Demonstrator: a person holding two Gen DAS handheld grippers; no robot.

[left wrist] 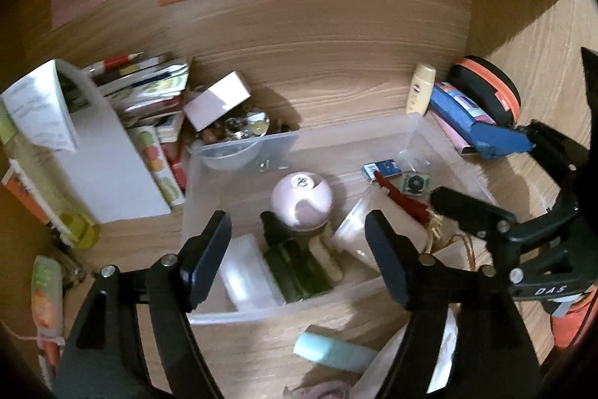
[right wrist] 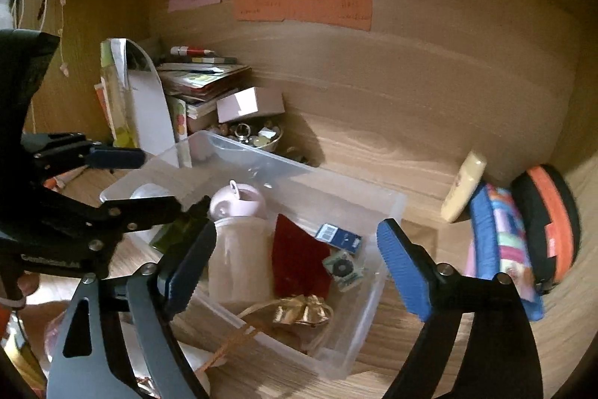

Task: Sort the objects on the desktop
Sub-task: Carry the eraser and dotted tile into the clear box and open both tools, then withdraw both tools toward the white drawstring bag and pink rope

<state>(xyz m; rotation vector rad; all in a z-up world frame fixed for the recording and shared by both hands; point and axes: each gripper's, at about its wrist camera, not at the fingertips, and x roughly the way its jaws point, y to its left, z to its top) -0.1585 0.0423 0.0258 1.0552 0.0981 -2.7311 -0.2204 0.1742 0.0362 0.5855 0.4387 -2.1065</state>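
A clear plastic bin (left wrist: 299,309) stands on the wooden desk. In it lie a pink round container (left wrist: 301,200), a dark green bottle (left wrist: 295,268), a white box (left wrist: 246,275), a clear cup (left wrist: 355,230), a red pouch (left wrist: 403,197), a small blue box (left wrist: 383,169) and gold bells (right wrist: 306,313). My left gripper (left wrist: 299,257) hangs open above the bin's near-left part, nothing between its fingers. My right gripper (right wrist: 295,268) is open over the bin's (right wrist: 299,167) right part, above the red pouch (right wrist: 299,260), holding nothing. Each gripper shows in the other's view: right gripper (left wrist: 501,174), left gripper (right wrist: 138,182).
Books (left wrist: 149,88) are stacked at the back left beside a bowl of trinkets (left wrist: 239,129) and a pale box (left wrist: 216,100). A cream bottle (left wrist: 420,88), a blue pencil case (left wrist: 474,126) and a black-orange case (left wrist: 486,81) crowd the right corner. A mint tube (left wrist: 332,350) lies near the front.
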